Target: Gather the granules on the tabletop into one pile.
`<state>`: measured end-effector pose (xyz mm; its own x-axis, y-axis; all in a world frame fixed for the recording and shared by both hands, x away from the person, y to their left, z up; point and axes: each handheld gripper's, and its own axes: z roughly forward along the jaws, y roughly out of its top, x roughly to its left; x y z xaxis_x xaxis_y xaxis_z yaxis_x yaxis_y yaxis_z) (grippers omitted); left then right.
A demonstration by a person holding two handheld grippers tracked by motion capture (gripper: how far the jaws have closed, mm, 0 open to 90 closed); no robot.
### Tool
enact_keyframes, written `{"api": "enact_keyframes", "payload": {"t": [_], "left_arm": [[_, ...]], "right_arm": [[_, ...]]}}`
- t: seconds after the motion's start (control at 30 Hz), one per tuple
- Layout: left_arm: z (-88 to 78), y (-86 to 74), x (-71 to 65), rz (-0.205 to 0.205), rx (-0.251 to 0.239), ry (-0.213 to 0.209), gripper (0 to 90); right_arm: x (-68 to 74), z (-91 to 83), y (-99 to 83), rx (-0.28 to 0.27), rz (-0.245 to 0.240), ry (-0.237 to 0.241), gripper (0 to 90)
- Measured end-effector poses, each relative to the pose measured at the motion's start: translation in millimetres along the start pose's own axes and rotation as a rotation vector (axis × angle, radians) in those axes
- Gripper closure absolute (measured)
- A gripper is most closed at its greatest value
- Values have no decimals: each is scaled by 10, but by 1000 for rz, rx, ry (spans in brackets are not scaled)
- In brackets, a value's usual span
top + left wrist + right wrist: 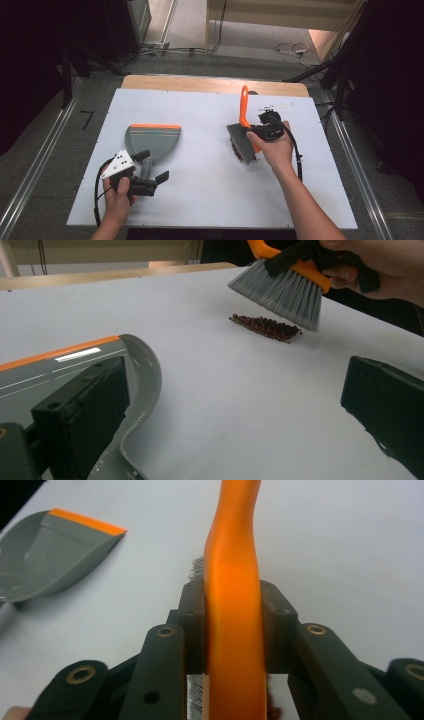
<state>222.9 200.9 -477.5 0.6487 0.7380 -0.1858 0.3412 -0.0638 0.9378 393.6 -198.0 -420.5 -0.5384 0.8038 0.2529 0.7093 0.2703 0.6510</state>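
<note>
Right gripper [235,645]: its two black jaws are clamping the orange handle of the brush [243,131] from either side, the handle running straight out between them and away from the camera. Below the jaws, the grey bristles are hanging just above the white table [210,195]; in the left gripper view the bristle tips are hovering over the far edge of a small heap of dark red grains [266,327], apparently not quite touching it.

Left gripper [150,176]: its jaws are standing wide apart, one on each side of the grey handle of the dustpan [151,141], and are not closing on it. The near jaw is lying against the pan's raised side wall; the other jaw is sitting well off to the side over bare table. The pan is lying flat, its orange lip pointing away from the jaws.

Progress, as judged from these views: the brush is already in hand and poised at the heap, but the grains are sitting in one clump well apart from the pan, and nothing is showing inside the pan. Gripping the pan, bringing pan and heap together, and sweeping the grains in are all remaining.

Writing: no brand or label is legible on brush, pan or grippers; the grey plate on the left gripper is bearing only small dark dots.
</note>
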Motion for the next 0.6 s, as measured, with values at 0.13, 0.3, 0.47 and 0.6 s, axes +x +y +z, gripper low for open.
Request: {"api": "enact_keyframes", "payload": {"t": [0.13, 0.3, 0.47, 0.6], "left_arm": [[1, 0, -1, 0, 0, 0, 0], [7, 2, -1, -1, 0, 0, 0], [16, 3, -6, 0, 1, 1, 0], [13, 2, -7, 0, 1, 2, 0]], "right_arm": [[-112, -130, 0, 8, -16, -92, 675], [-237, -129, -76, 49, -55, -242, 676], [-214, 1, -151, 81, -92, -330, 676], [-139, 96, -156, 87, -111, -351, 677]]}}
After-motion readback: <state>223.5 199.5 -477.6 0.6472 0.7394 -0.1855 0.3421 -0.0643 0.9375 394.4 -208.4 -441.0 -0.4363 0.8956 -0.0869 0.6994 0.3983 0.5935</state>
